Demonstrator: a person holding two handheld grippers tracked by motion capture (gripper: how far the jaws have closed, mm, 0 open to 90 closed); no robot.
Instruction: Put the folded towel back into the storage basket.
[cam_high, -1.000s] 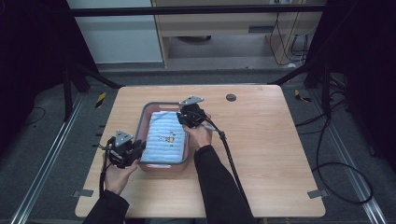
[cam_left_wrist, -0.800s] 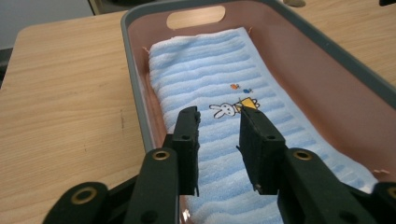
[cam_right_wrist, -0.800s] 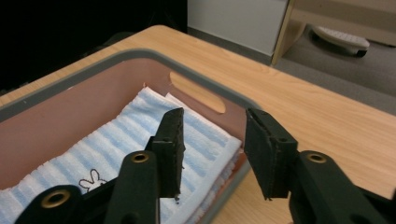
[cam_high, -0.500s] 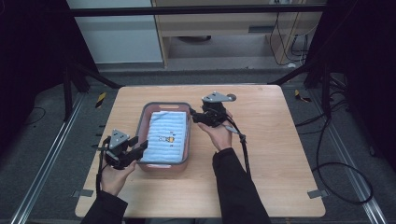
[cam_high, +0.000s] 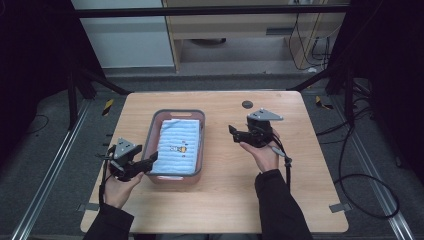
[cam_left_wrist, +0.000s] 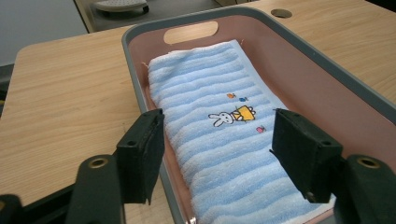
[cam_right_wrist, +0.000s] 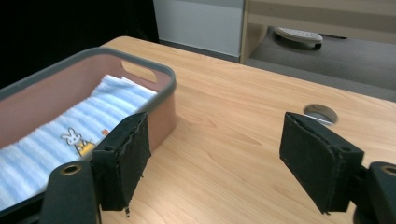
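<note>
A pink basket with a grey rim stands on the wooden table, left of centre. In it lies a folded blue striped towel with a small rabbit picture. My left gripper is at the basket's near left corner, open, its jaws astride the basket's wall with the towel ahead of them. My right gripper is open over bare table to the right of the basket and points toward it. Between its jaws there is only tabletop, with the basket and towel at the left.
A round cable hole lies in the table behind the right gripper, and it appears as the hole in the right gripper view. Bare wood stretches right of the basket. Cables trail on the floor at the right.
My right gripper has moved right, from above the basket's far right corner out over the bare table. The left gripper has hardly moved.
</note>
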